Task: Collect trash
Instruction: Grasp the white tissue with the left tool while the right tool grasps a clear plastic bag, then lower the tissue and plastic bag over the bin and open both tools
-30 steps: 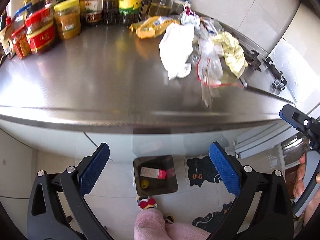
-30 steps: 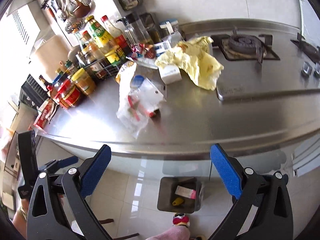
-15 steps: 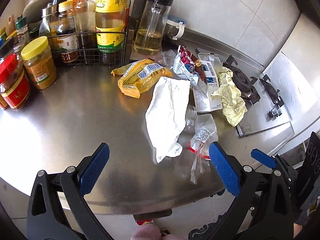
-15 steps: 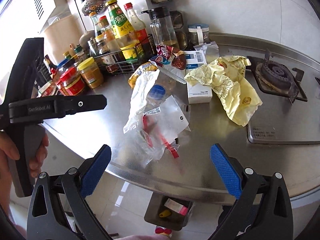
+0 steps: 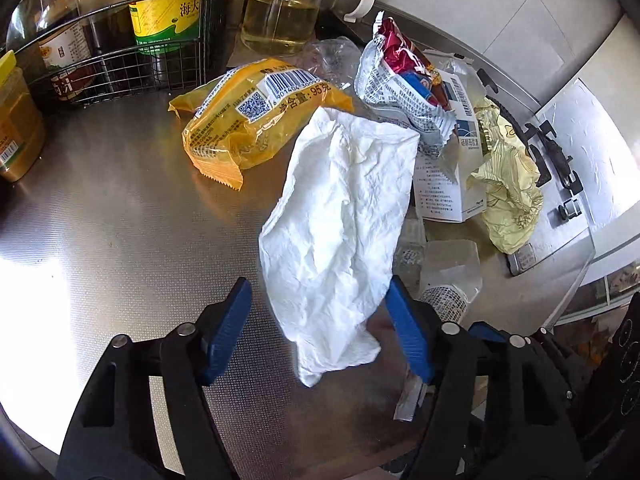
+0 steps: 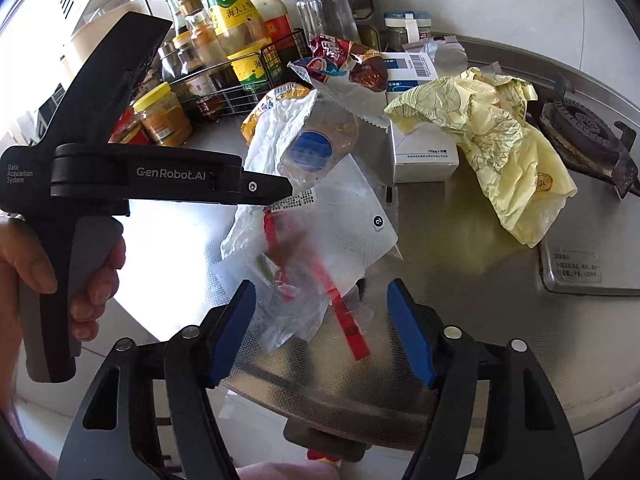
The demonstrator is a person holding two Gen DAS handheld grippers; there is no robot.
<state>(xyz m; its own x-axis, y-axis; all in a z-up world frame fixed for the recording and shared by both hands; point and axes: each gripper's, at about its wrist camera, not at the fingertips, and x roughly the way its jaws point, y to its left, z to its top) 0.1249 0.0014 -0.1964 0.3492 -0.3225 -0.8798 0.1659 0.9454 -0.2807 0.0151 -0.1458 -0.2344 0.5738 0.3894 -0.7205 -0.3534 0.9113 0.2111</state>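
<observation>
My left gripper is open, its blue pads on either side of the near end of a crumpled white tissue on the steel counter. My right gripper is open around the near end of a clear plastic bag with a red strip. The left gripper's body shows at left in the right wrist view. Other trash lies behind: a yellow snack wrapper, a red and silver wrapper, a white box, a pale yellow crumpled wrapper.
A wire rack with oil and sauce bottles and jars stands at the back left. The gas hob is at the right. A trash bin sits on the floor below the counter's front edge.
Both grippers have moved up from below the counter edge and forward over the counter, closing in on the trash: left onto the tissue, right onto the plastic bag. Jaws narrowed somewhat.
</observation>
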